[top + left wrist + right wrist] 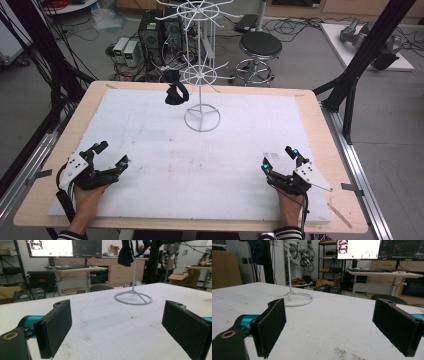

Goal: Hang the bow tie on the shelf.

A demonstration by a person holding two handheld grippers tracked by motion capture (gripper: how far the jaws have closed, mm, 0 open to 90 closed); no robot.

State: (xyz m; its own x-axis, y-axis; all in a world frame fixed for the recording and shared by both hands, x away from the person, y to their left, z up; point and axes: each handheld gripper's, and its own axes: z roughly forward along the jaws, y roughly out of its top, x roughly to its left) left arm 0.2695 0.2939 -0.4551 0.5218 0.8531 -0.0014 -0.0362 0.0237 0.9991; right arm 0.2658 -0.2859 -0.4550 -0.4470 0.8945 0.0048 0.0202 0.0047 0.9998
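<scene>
Two grippers sit low at the near edge of my table (60,145), both with nothing in them. Starting at the left, my left gripper (112,155) rests on the white sheet (150,150) with its fingers (53,330) spread wide, bare sheet between the two black pads in the left gripper view; the hand (87,197) behind it is partly covered by the gripper's grey plate, and the striped sleeve is cut off by the bottom of the high view. Moving toward the middle, the white wire rack (202,75) stands on its ring base at the far centre of the sheet, well apart from both grippers. A dark cloth item (176,92) hangs from one of the rack's lower hooks on its left side; I cannot make out what kind of garment or strap it is, and in the left gripper view its top is cut off by the upper edge (125,253). The rack's upper tiers also run out of the high view. On the right, my right gripper (278,157) lies on the sheet, fingers (270,327) likewise held wide apart with only the sheet between them. In the right gripper view I see the rack's post and ring base (294,298), but the cloth there is a dark blur at the top edge.
</scene>
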